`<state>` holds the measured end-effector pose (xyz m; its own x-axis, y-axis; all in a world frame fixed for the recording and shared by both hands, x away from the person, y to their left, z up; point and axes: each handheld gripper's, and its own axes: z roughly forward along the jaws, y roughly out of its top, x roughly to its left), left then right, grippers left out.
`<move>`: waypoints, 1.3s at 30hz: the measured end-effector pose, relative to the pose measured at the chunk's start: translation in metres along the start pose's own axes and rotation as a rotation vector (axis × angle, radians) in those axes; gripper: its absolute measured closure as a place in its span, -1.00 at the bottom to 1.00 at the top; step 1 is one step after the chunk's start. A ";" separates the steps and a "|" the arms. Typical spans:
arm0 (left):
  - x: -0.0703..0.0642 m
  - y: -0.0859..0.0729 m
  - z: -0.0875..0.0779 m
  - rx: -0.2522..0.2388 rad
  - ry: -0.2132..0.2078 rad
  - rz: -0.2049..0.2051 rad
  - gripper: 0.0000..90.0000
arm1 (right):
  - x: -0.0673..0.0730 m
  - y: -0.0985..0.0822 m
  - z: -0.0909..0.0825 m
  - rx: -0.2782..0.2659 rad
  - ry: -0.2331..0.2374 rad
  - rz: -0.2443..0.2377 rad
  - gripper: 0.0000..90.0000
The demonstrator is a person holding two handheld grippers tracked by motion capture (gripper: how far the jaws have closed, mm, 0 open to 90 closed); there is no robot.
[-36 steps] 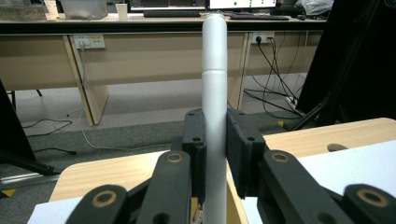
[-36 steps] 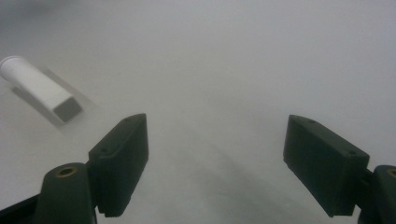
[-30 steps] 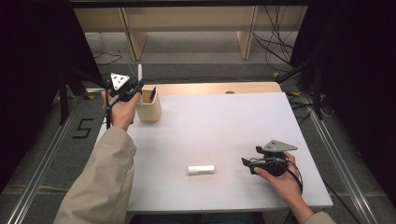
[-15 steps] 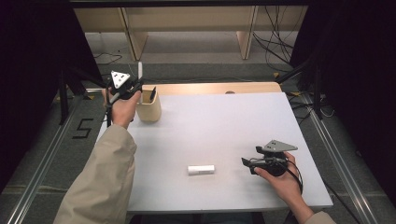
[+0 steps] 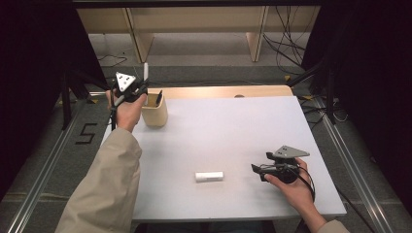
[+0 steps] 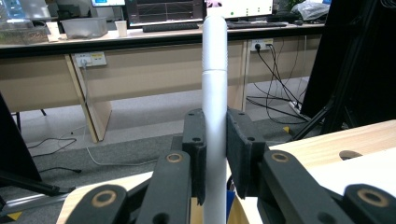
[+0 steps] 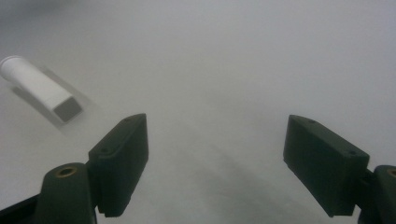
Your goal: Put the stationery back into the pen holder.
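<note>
**Holding a white pen upright over the cup**

Spanning the middle of the high view, the desk (image 5: 233,131) is a white sheet with a wooden strip along its far edge. Beyond it, at the top of the frame, stand pale wooden benches with cables trailing over a grey floor.

At the upper left of the desk sits a beige cup (image 5: 155,112), with a dark pen leaning inside it. The left tongs (image 5: 141,86) are held just above and beside the cup's left rim, a beige sleeve (image 5: 104,189) running down to the bottom left of the frame. They are clamped narrow on a white pen (image 6: 215,84), which stands upright between the pads and rises to the top centre of the left gripper view; its lower end drops out of sight behind the jaws.

At the lower right of the high view, the right tongs (image 5: 256,170) lie low over the desk, pointing left. Their jaws stand wide with nothing between them.

A white cap (image 5: 209,176) lies on its side at the lower centre of the desk, apart from the right tongs; in the right gripper view it sits at the upper left (image 7: 41,88), open end toward the camera.
</note>
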<state>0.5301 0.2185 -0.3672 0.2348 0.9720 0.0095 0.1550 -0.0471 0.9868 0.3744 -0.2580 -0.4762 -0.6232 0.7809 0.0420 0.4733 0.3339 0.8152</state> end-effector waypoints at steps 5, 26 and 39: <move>0.001 -0.001 0.002 -0.007 -0.009 0.008 0.74 | 0.000 0.000 0.000 -0.001 0.000 -0.001 -0.49; 0.005 -0.008 0.008 -0.022 -0.053 0.064 0.74 | 0.000 0.000 0.000 -0.001 0.002 0.000 -0.49; 0.004 -0.014 0.011 -0.007 -0.057 0.076 0.74 | 0.000 0.000 0.000 -0.001 0.005 0.000 -0.49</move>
<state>0.5396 0.2204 -0.3829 0.3001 0.9509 0.0753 0.1284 -0.1185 0.9846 0.3743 -0.2577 -0.4763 -0.6260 0.7785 0.0450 0.4728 0.3330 0.8158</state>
